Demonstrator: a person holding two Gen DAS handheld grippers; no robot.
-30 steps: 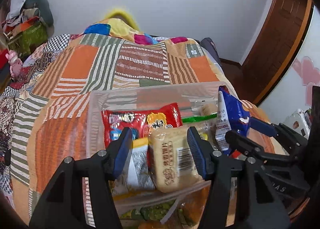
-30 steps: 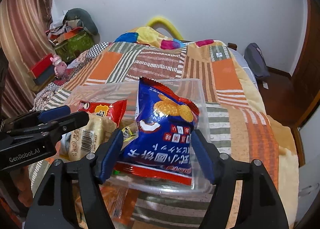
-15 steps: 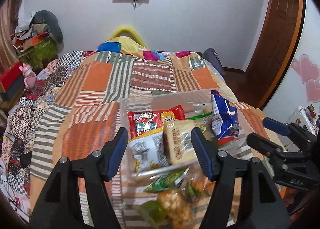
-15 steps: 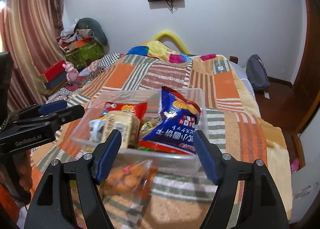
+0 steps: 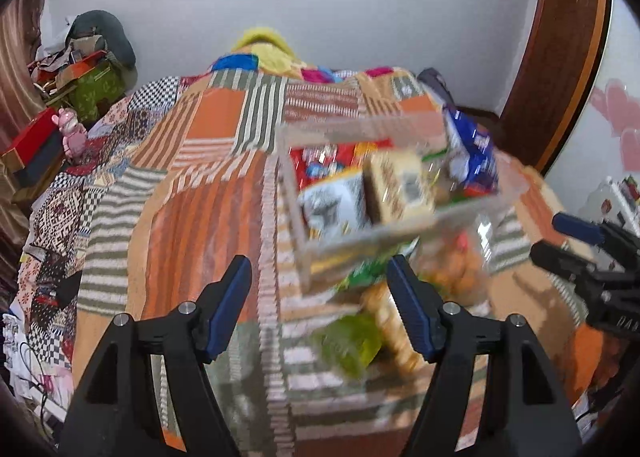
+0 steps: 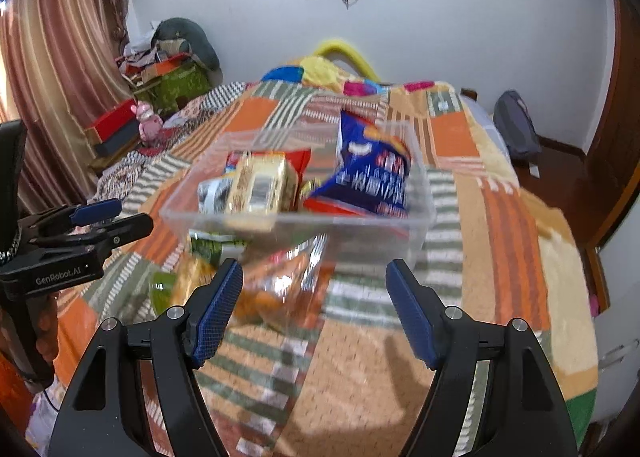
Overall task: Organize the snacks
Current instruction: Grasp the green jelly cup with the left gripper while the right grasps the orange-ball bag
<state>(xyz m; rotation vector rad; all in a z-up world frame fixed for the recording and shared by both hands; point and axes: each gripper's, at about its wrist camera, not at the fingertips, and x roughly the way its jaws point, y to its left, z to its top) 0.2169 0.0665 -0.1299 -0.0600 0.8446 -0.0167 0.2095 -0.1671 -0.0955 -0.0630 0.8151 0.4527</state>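
Left wrist view: we have backed our left tool (image 5: pixel 318 305) off the clear bin (image 5: pixel 472 213), its jaws just widening, empty. Our right tool (image 6: pixel 314 307) also hangs released. Packed snacks stay binned mid-bed; loose packets (image 6: pixel 280 289) by the near edge remain.
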